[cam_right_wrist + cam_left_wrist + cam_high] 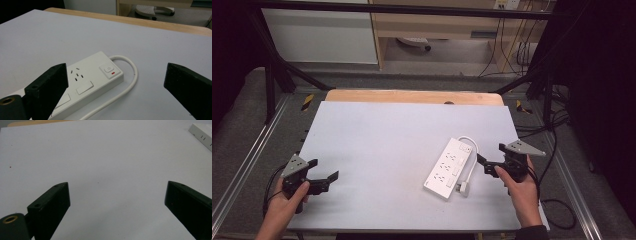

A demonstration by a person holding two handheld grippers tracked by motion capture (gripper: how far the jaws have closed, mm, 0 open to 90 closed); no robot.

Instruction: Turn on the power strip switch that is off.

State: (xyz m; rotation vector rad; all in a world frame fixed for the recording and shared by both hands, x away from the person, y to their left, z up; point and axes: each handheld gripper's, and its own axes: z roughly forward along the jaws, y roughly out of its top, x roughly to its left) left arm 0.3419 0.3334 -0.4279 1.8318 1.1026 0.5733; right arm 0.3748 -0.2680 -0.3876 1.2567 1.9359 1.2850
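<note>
A white power strip (448, 169) lies at an angle on the right half of the white tabletop (387, 135). Its white cable (473, 150) loops round from the far end to a plug (463, 188) near the strip's front end. My right gripper (490, 153) is held just right of the strip, open and empty. In the right gripper view the strip (87, 82), its power button (110, 69) and cable (131, 80) sit between the spread jaws (116, 75). My left gripper (324, 170) hovers open at the table's front left; its view shows bare table between the jaws (117, 192) and the strip's corner (203, 132).
A wooden edge (412, 96) borders the far side of the tabletop. Black frame bars (277, 70) and cables (557, 130) flank the table. A cabinet (319, 35) and a shelf unit (437, 25) stand beyond on the floor.
</note>
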